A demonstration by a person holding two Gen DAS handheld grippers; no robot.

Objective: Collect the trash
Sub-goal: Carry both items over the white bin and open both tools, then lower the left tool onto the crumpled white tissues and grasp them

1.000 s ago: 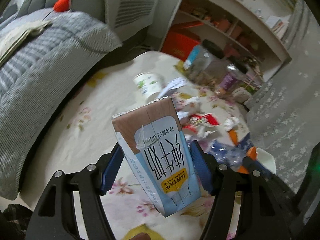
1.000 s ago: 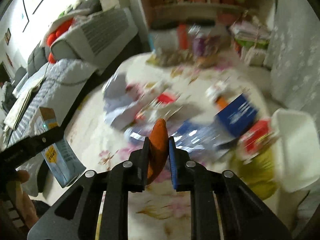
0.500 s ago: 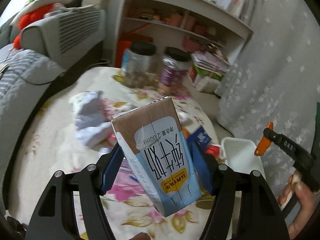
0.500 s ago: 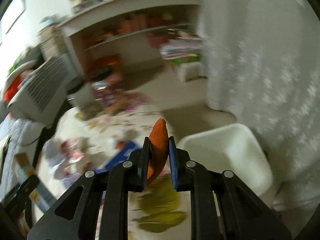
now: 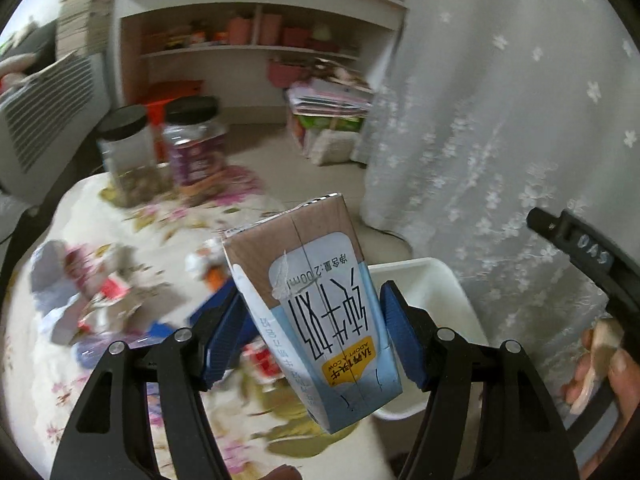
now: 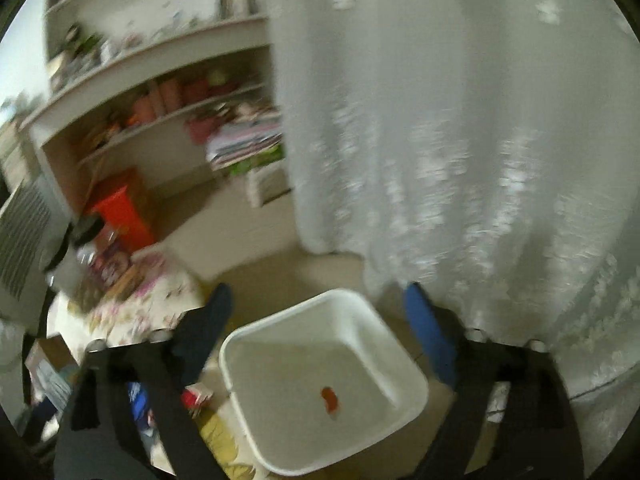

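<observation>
Gripping rectangular glossy carton (image 5: 316, 312), hand-held gripper (image 5: 312, 336).

Left tongs (image 5: 312, 332) clamped on a load; right tongs (image 6: 320, 320) spread wide, empty.

Looking like a lived-in home, likely a living room. Showing white built-in shelves (image 5: 256, 46) crowded with pink pots and stacked papers, a white curtain (image 5: 500, 120) with embroidered flowers hanging to the floor, a floral tablecloth (image 5: 132, 240) covering a low table strewn with wrappers and scraps, two black-lidded storage jars (image 5: 160, 152) standing on it, a grey slatted appliance (image 5: 40, 108) off to the side, and a white plastic bin (image 6: 324, 380) sitting on the beige floor beside the curtain.
</observation>
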